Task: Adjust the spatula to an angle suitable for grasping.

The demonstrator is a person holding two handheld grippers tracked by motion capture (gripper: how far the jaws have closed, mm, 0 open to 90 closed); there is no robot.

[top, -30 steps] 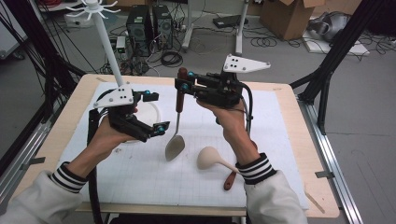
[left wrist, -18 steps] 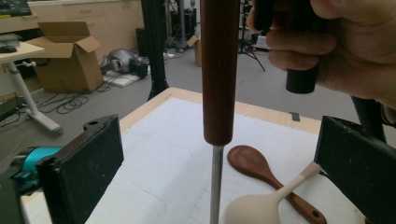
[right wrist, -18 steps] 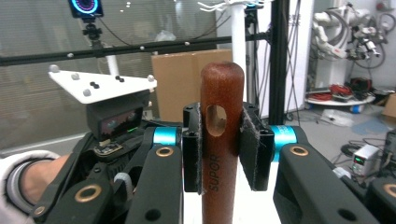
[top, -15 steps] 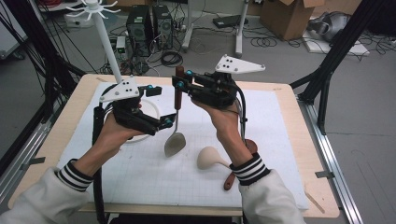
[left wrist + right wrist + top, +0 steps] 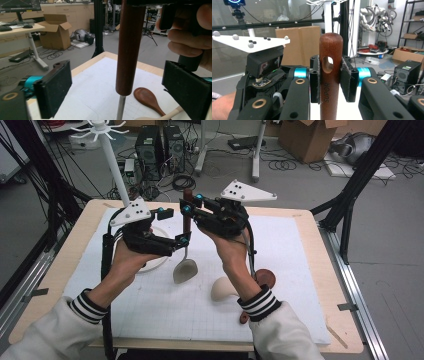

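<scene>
While the right claw (image 5: 329, 75) pinches the brown wooden-handled steel ladle (image 5: 185, 270) upright, the left claw (image 5: 125, 92), jaws just narrowing but clear of the handle, could knock it askew if it closes off-centre.

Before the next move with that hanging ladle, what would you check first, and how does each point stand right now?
1. Right gripper clamped on the dark brown wooden handle of the ladle: ok.
2. Handle upright: ok.
3. Left gripper jaws have just been closing, handle between them, pads apart from it: not ok for a handover yet.
4. Ladle's pale bowl clear of the white mat: cannot tell.
5. Brown wooden spoon lying clear of the ladle: ok.
</scene>
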